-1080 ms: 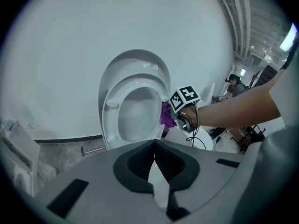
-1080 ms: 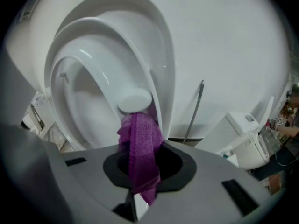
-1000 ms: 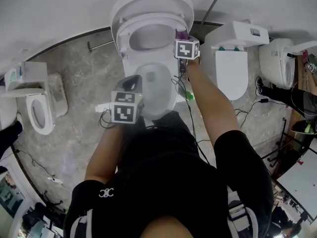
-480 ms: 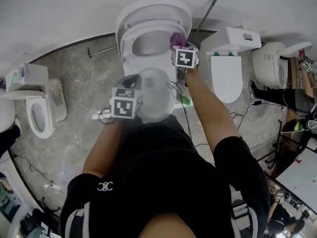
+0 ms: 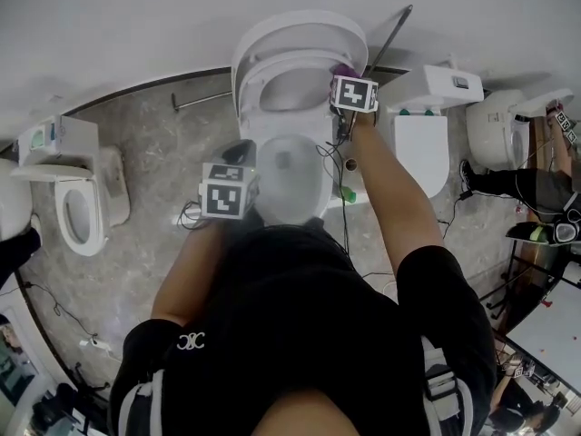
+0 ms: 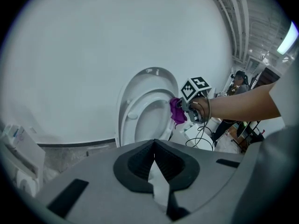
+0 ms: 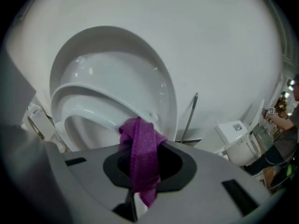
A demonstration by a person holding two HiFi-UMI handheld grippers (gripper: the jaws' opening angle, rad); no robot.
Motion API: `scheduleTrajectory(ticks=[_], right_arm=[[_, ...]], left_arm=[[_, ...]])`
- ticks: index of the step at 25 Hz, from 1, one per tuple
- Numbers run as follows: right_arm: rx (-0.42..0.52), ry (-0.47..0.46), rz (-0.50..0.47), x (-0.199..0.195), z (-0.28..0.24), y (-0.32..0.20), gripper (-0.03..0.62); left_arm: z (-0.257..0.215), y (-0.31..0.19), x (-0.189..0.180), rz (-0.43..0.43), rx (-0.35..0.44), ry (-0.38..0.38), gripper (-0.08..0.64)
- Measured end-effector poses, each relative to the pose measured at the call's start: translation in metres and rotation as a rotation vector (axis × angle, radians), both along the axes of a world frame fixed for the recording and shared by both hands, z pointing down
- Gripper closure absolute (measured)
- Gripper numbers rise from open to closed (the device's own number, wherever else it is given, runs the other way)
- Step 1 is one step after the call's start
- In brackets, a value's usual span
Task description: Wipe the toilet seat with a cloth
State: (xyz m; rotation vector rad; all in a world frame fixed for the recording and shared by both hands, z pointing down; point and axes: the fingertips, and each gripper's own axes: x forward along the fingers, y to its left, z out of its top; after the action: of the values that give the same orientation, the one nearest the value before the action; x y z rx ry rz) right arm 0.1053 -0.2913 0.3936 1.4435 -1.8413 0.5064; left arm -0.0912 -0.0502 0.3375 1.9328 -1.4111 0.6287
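Note:
The white toilet stands in front of me with its lid (image 5: 304, 27) up and the seat (image 5: 263, 71) raised against it, above the open bowl (image 5: 289, 178). My right gripper (image 5: 346, 73) is shut on a purple cloth (image 5: 342, 69) at the raised seat's right rim. In the right gripper view the cloth (image 7: 141, 151) hangs out of the right gripper (image 7: 136, 174) just in front of the seat (image 7: 88, 107). My left gripper (image 5: 240, 150) hovers by the bowl's left rim, shut and holding nothing. The left gripper view shows the left gripper (image 6: 154, 146) and, beyond it, the cloth (image 6: 177, 112) against the seat (image 6: 135, 120).
Other white toilets stand around: one at the left (image 5: 80, 209), one close on the right (image 5: 423, 139) and one further right (image 5: 501, 127). A metal rod (image 5: 388, 31) leans on the wall. Cables (image 5: 345, 216) and a small green thing (image 5: 346, 192) lie on the floor. A person (image 5: 536, 187) is at the far right.
My right gripper has risen with the purple cloth along the raised seat's right side. My left gripper has drifted a little beside the bowl. Both stay shut.

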Motion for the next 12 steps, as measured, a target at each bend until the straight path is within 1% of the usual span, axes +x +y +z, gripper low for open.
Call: scheduleTrajectory(ticks=[3, 7, 12], right_arm=[[0.008, 0.044, 0.021, 0.002, -0.005, 0.000, 0.529], [0.048, 0.048, -0.026, -0.014, -0.016, -0.001, 0.529], [0.092, 0.087, -0.068, -0.028, -0.029, -0.001, 0.530]], left_arm=[[0.002, 0.001, -0.008, 0.003, -0.006, -0.001, 0.554], [0.000, -0.003, -0.014, 0.018, 0.002, 0.000, 0.554], [-0.004, -0.008, -0.022, 0.029, 0.013, -0.002, 0.554]])
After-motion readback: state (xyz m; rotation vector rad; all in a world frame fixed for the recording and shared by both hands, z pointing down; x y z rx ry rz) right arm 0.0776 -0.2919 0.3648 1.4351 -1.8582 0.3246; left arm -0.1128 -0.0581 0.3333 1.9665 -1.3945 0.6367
